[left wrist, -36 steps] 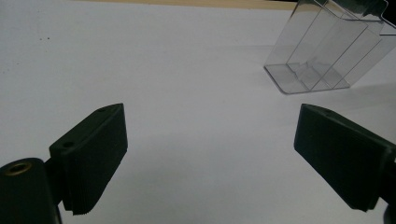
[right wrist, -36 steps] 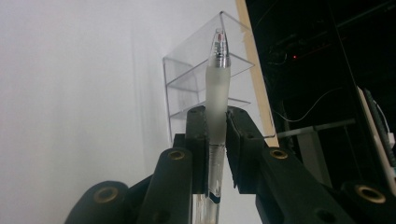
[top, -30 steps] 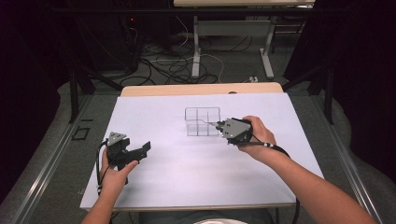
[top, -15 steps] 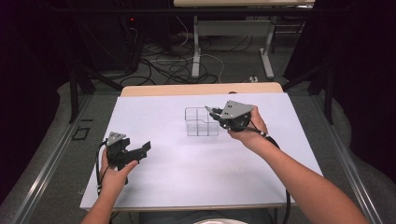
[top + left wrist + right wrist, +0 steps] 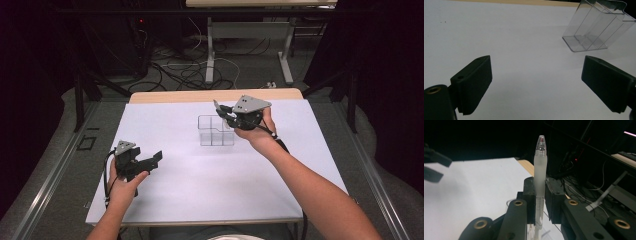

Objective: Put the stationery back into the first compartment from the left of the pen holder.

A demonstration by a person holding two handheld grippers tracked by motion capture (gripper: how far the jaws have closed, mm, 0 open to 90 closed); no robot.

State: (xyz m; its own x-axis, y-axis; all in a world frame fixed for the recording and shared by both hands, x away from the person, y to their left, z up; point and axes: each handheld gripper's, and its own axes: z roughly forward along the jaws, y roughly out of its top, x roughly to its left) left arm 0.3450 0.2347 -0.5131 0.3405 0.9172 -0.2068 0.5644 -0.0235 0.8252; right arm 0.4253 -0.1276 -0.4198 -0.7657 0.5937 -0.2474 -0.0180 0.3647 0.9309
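Gripping the pen (image 5: 540,167) across its barrel, our right gripper (image 5: 224,111) had its jaws pinched tight on it, tip end sticking out past the pads. We held it that way so the long axis stayed free to tilt and drop into a slot. In the high view the right gripper sat above the far right side of the clear organizer (image 5: 216,131), pen roughly over the back compartments; we couldn't tell which cell it was lined up with. In the right gripper view the pen stood upright between the pads and its lower end seemed to run down toward the clear plastic, though that part was too dim to read.

Left gripper (image 5: 150,161) rested low over the white sheet (image 5: 200,190), well apart from the organizer, jaws spread wide with nothing between them. It was probably parked there to stay out of the way, yet facing the organizer (image 5: 596,27) in case it needed steadying.

Versus a second ago: the right hand (image 5: 255,131) had lifted and moved toward the far edge, from just beside the organizer's right wall to up above it, and the gripper had rotated so the grey plate tipped up toward the camera. The left gripper and organizer hadn't shifted.
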